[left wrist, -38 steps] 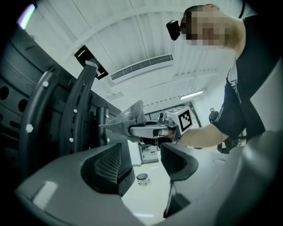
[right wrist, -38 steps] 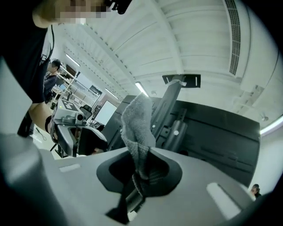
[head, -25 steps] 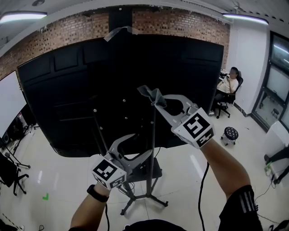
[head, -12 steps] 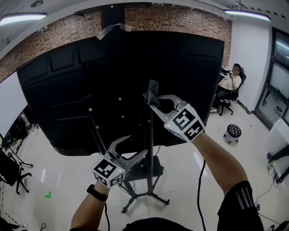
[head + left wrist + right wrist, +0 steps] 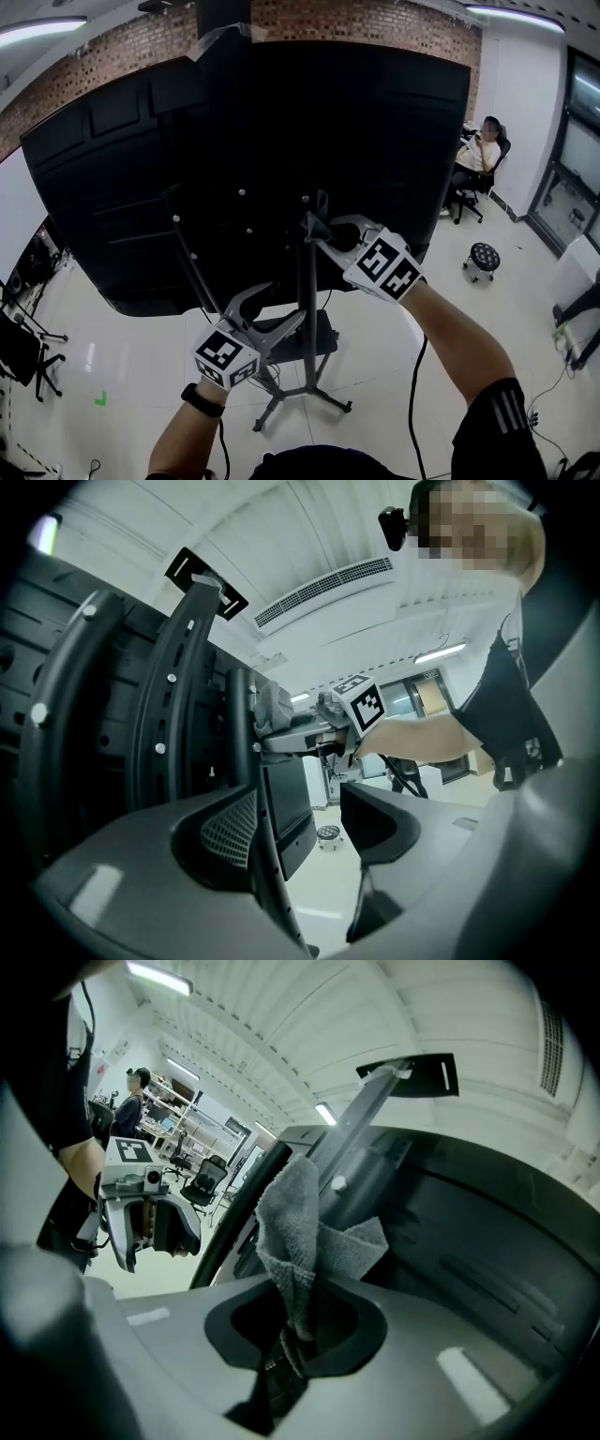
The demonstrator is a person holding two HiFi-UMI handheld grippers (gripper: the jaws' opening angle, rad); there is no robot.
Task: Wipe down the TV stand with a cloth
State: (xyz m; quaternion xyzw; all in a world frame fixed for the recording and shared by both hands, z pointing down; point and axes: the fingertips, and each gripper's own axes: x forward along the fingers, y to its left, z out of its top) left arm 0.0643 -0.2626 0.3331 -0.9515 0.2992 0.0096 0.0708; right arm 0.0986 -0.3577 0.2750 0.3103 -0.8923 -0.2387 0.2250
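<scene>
Two handheld grippers are working behind a large black flat-screen television (image 5: 187,169), which is hanging on a wheeled stand with its ribbed back panel facing me. The right gripper (image 5: 319,236) (image 5: 295,1330) is reaching up at arm's length, and its jaws are clamping down on a grey terry cloth (image 5: 317,214) (image 5: 295,1232), pinching the lower end so that the rest is fanning out above the tips. That cloth is lying against the black upright metal pole (image 5: 307,366) (image 5: 246,761) of the stand, high up, just under the bottom edge of the screen. Lower down, the left gripper (image 5: 289,309) (image 5: 300,832) is pointing in at the same pole; its jaws are standing well apart, with the pole running up between them, close beside the mesh-padded one and clear of the other. Beneath both tools the stand's dark splayed legs (image 5: 305,398) are resting on a glossy white floor (image 5: 141,375). Off to the right, well apart from the work, a person (image 5: 473,159) is sitting in an office chair, and a small round black stool (image 5: 480,258) is standing near them
</scene>
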